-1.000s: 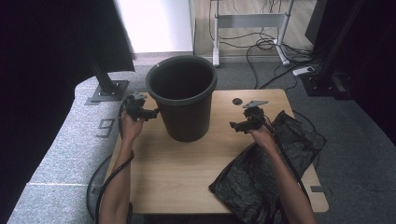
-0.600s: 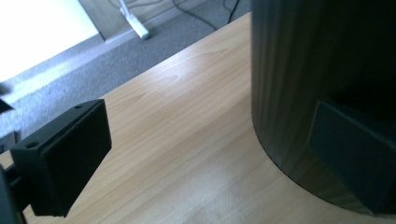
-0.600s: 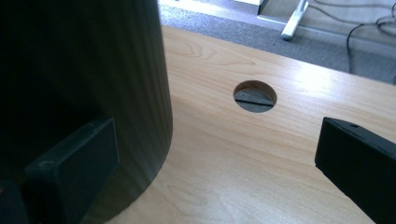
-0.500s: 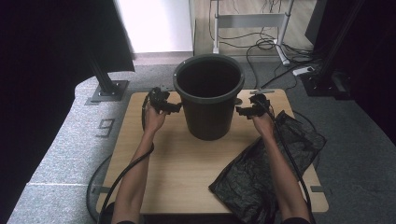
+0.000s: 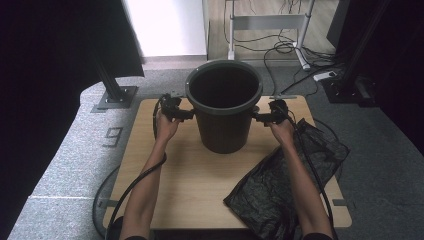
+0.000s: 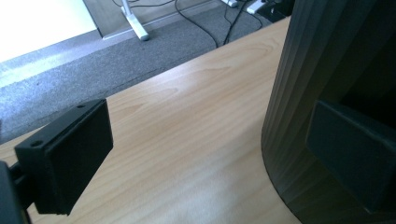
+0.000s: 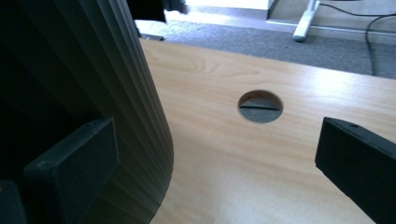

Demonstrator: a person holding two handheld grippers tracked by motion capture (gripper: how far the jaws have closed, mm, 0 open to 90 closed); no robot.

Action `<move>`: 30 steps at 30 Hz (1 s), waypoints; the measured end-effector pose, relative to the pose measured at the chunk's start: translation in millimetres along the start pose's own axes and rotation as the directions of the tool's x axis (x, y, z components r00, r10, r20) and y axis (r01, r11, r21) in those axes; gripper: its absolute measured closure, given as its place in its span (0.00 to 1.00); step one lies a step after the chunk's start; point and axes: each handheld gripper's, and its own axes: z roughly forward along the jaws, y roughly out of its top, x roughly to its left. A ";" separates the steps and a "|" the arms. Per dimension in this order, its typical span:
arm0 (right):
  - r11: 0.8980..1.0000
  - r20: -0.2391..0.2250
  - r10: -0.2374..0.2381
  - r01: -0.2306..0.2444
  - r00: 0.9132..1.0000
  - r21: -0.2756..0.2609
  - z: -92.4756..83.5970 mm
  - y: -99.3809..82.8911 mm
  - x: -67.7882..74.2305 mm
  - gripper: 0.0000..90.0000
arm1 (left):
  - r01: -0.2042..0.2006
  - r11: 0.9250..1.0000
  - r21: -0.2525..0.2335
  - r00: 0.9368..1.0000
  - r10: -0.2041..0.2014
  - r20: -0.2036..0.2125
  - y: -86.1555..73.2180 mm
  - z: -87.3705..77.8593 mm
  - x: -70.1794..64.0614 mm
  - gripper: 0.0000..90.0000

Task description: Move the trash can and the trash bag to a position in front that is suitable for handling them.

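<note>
**Two hand-held grippers flank a dark bin on the counter**

A tall, dark green-grey round plastic bin with a ribbed wall stands upright on the light wooden counter, towards its far middle, with its mouth open to the high view. The left hand-held gripper sits at the bin's left side just under the rim, and the right hand-held gripper sits at the bin's right side at about the same height.

In the left gripper view the jaws are spread wide: one black jaw hangs over bare wood, the other lies in front of the bin's ribbed wall (whether it touches cannot be told). The left gripper is released and grips nothing. The right gripper view gives the mirror of this: one jaw close against the bin's ribbed wall, the other well apart over the wood, so this gripper is released too.

A round cable hole in the counter lies between the right gripper's jaws, beyond them. A crumpled black plastic bag lies on the counter's near right corner, partly over the edge, beneath the person's right forearm. A black cable trails from each gripper along the forearms.
</note>
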 end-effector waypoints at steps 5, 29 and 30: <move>0.998 0.014 -0.066 0.066 0.998 0.008 -16.3 -7.6 16.1 0.00 | -0.030 1.000 0.005 0.999 0.030 -0.012 -9.6 -18.0 -9.5 0.00; 0.984 -0.037 -0.177 0.178 0.983 0.024 -91.6 -56.8 58.5 0.00 | -0.033 0.999 0.007 0.998 0.033 0.049 -62.6 -88.8 -49.9 0.00; 0.983 -0.039 -0.182 0.183 0.983 0.033 -94.2 -58.9 58.1 0.00 | -0.034 0.999 0.012 0.998 0.033 0.051 -67.5 -92.2 -49.1 0.00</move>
